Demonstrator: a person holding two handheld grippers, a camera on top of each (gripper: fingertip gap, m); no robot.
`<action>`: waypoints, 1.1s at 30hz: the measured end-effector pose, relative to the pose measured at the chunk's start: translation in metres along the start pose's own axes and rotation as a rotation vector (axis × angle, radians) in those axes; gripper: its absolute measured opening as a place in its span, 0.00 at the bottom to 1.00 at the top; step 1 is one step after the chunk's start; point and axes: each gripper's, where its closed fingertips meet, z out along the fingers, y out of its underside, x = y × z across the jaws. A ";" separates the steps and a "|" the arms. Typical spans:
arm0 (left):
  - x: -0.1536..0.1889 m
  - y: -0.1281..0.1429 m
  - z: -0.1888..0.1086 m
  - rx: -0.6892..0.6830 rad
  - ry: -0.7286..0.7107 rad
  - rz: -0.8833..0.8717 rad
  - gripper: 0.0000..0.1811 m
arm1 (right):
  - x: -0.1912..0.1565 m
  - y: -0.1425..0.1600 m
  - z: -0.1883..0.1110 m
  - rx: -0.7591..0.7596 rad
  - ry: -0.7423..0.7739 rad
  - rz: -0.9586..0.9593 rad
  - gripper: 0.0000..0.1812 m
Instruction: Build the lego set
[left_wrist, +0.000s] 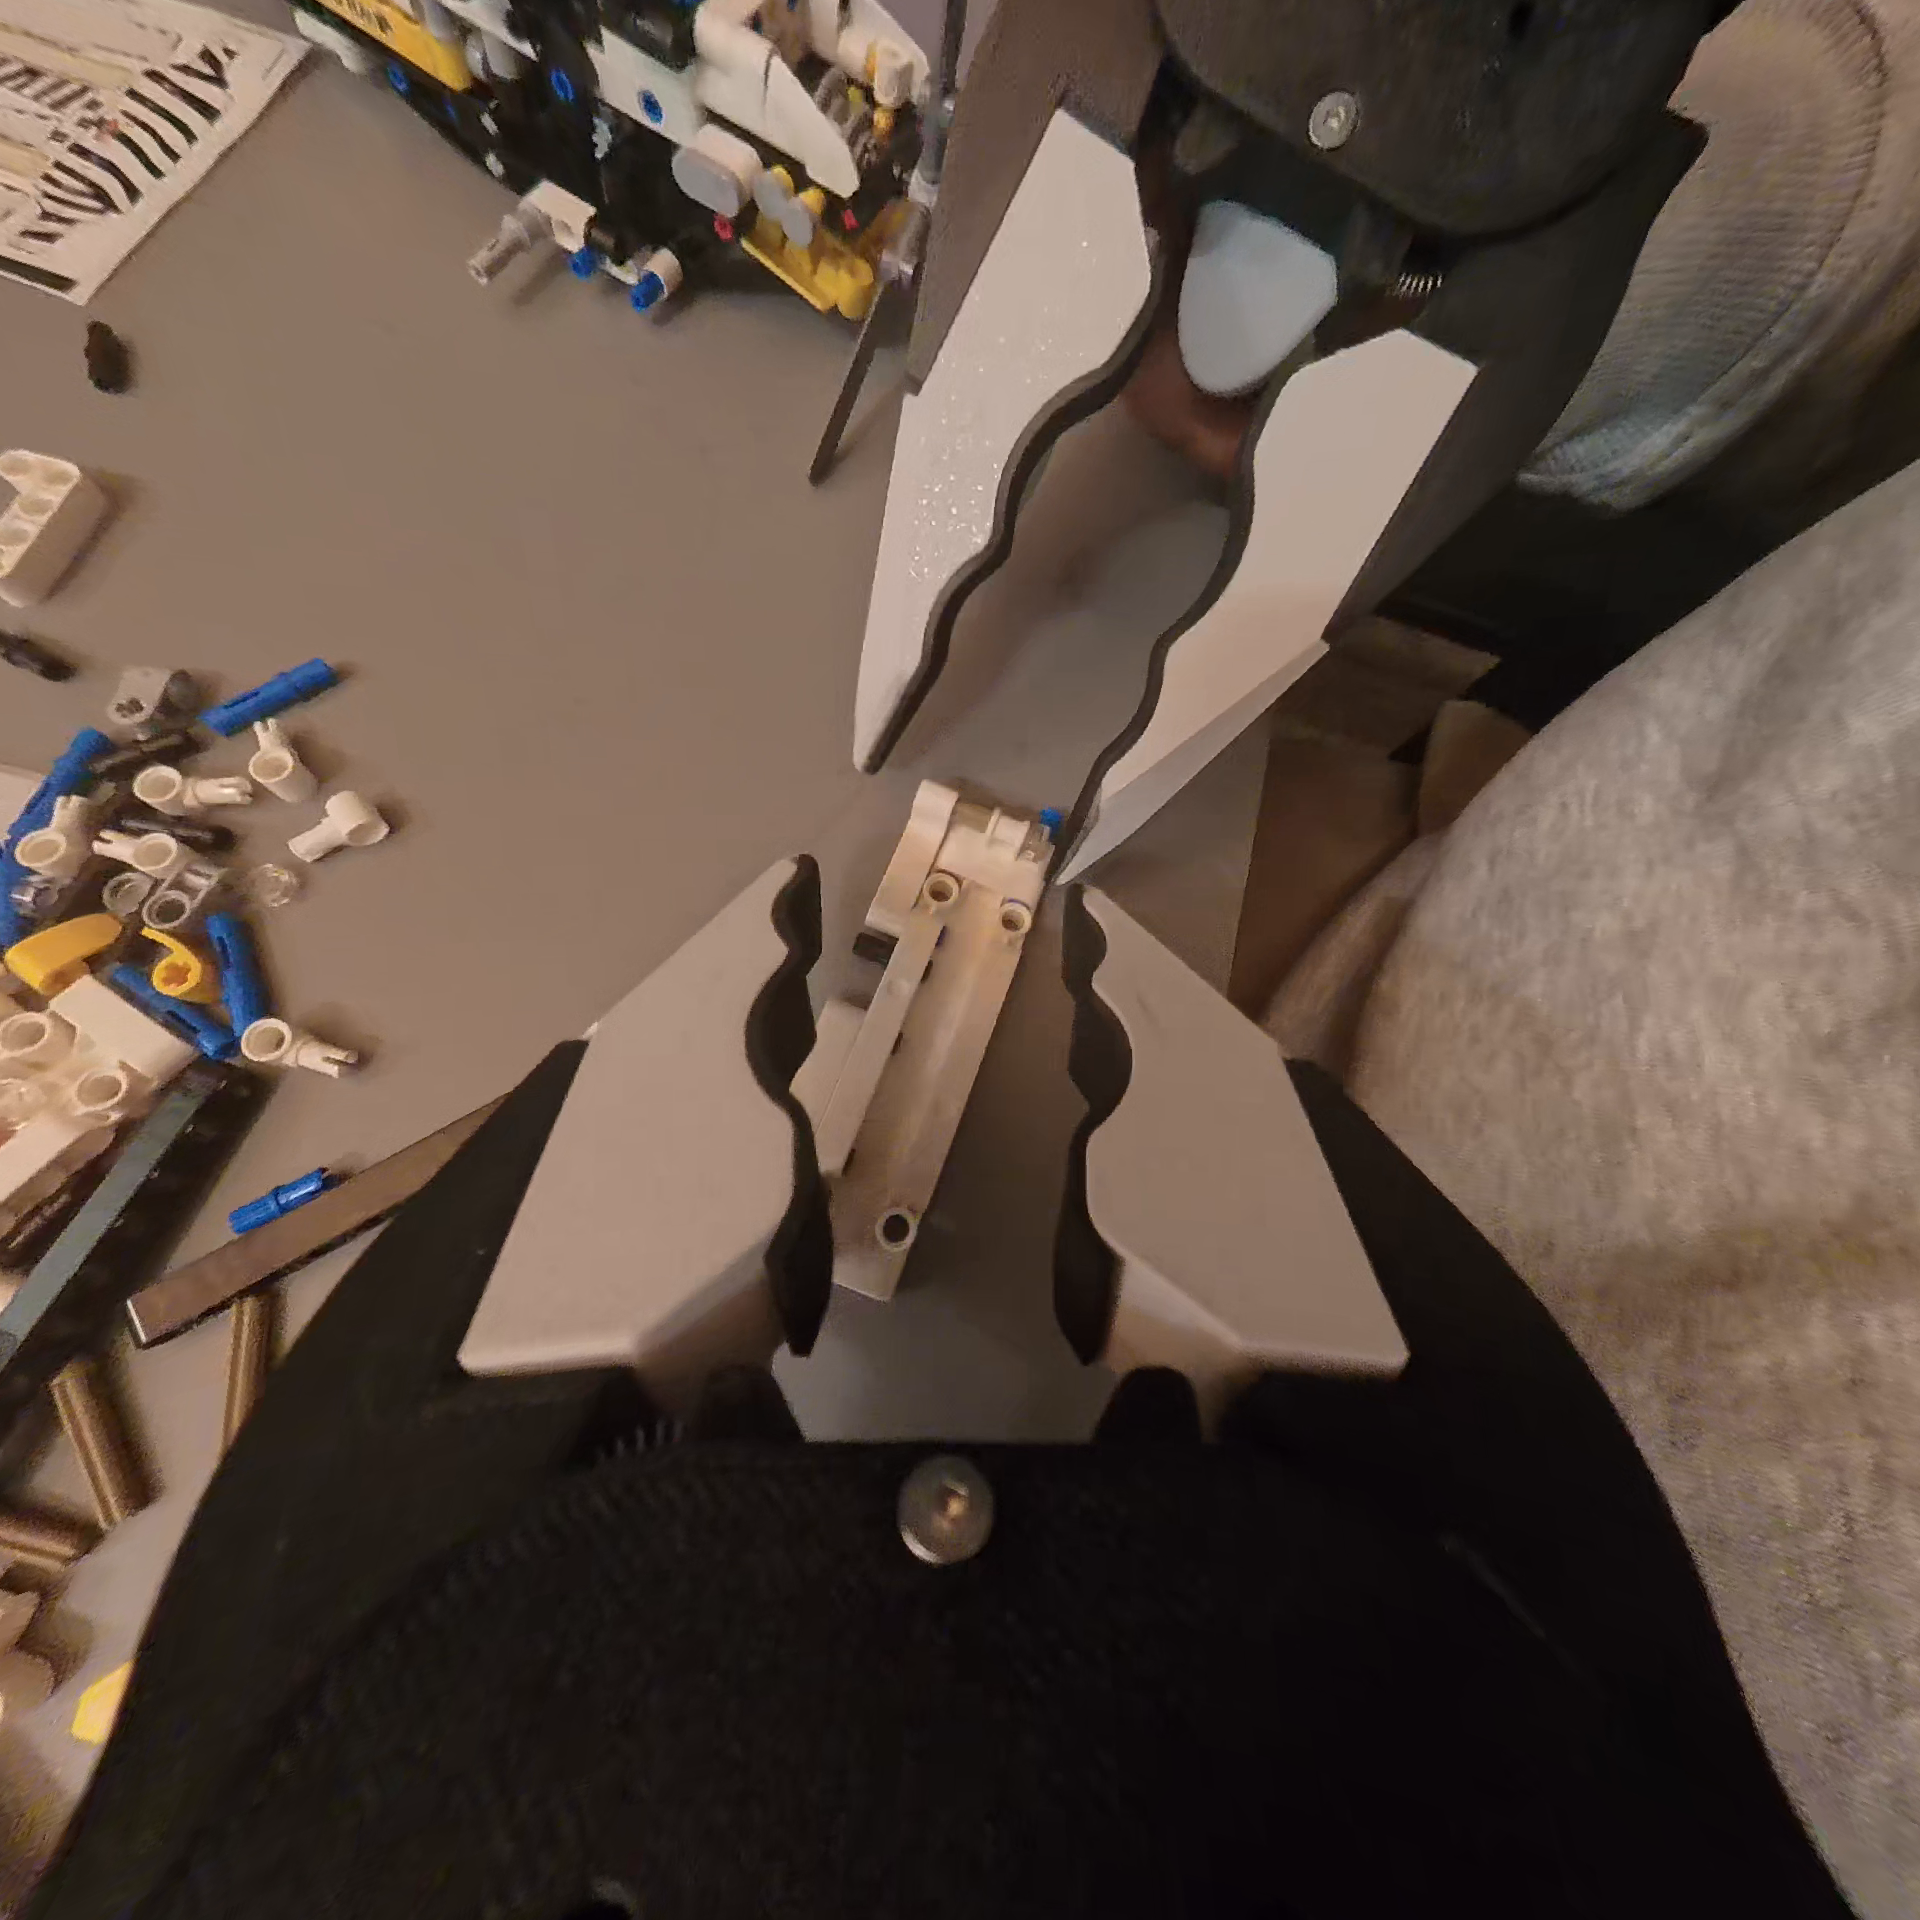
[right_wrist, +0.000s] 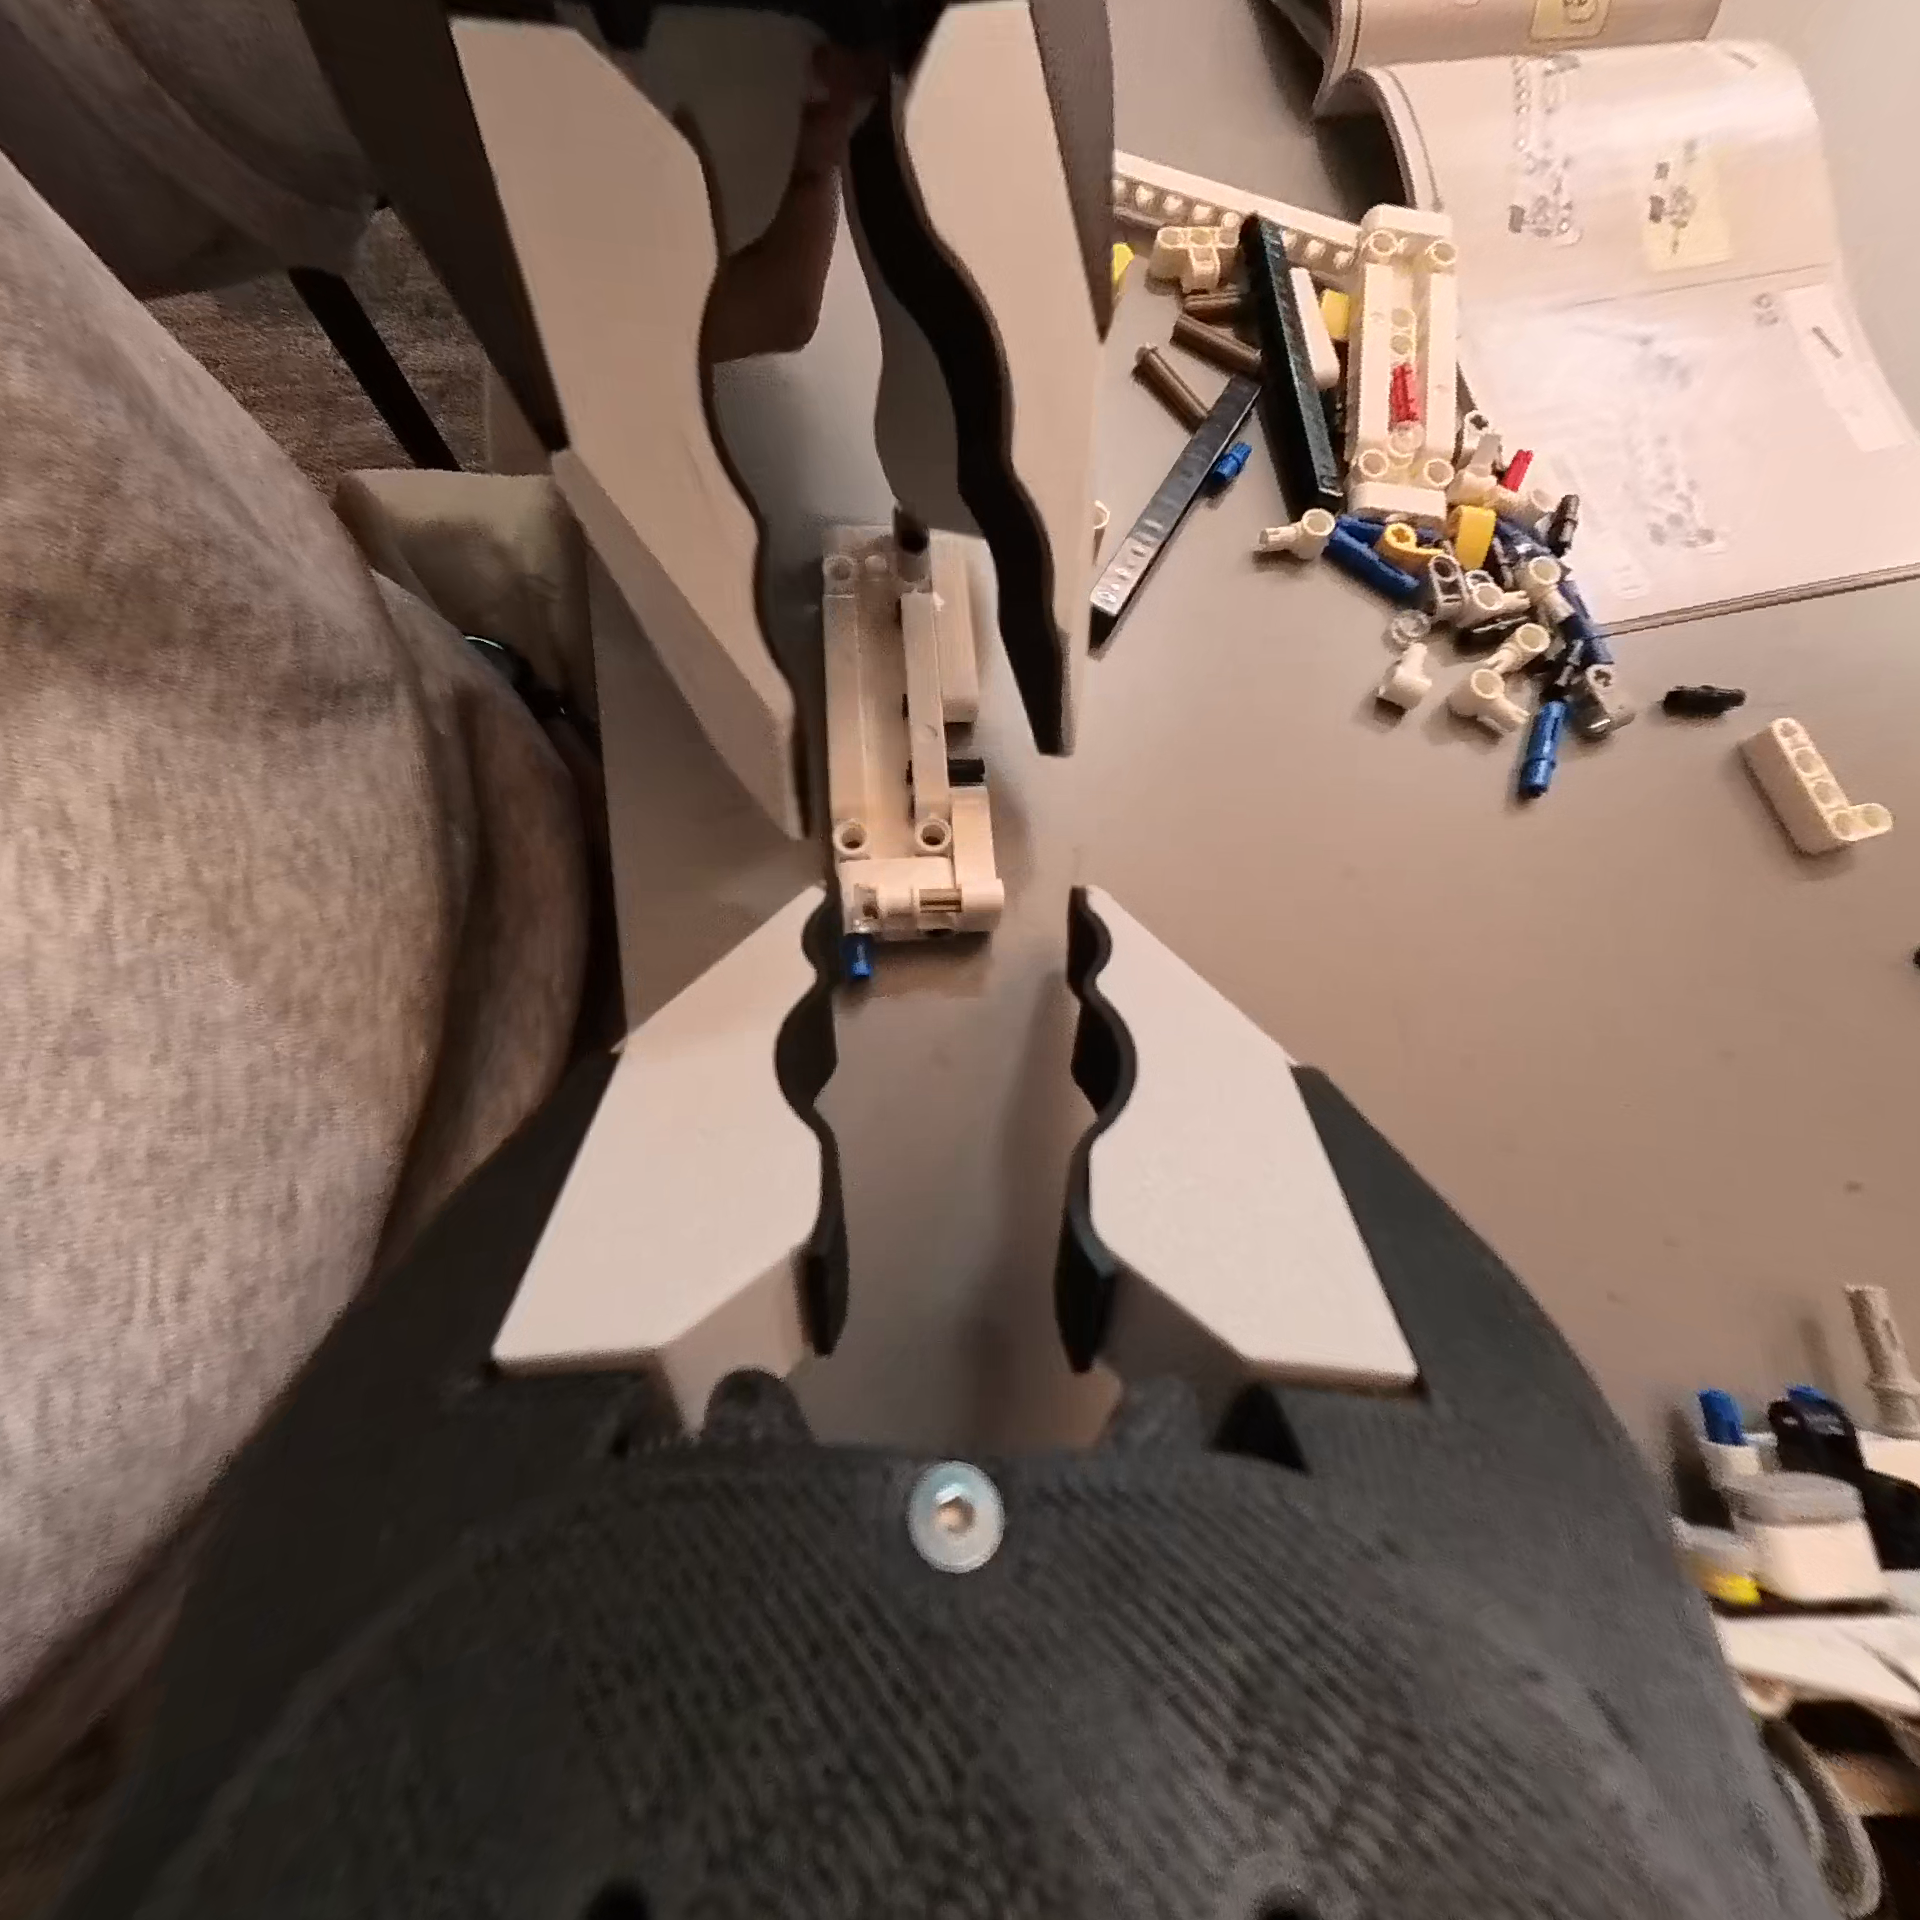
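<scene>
Left hand-held gripper (left_wrist: 935, 1039): jaws parted around the white sub-assembly (left_wrist: 925, 1049); contact with the pads unclear.
Right hand-held gripper (right_wrist: 945, 935): jaws apart, empty, tips at the sub-assembly's blue pin (right_wrist: 858, 956) end.
Sub-assembly: lies between the two facing grippers near the worktop's (left_wrist: 623, 582) edge.
Risk: closing off-centre could skew the piece or pop the pin loose.
Farther: loose parts pile (left_wrist: 156, 883), built model (left_wrist: 675, 135), instruction booklet (right_wrist: 1662, 312).
Room: grey worktop, upholstered seat alongside.
</scene>
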 end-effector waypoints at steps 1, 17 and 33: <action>0.000 0.001 0.001 -0.016 0.000 -0.002 0.24 | 0.000 0.000 0.001 0.001 -0.004 -0.001 0.22; -0.004 0.003 0.002 -0.049 -0.008 0.029 0.14 | 0.006 -0.003 0.001 0.026 -0.041 -0.074 0.15; -0.006 0.002 0.001 -0.037 0.006 0.019 0.13 | 0.004 -0.003 0.002 0.024 -0.084 -0.131 0.14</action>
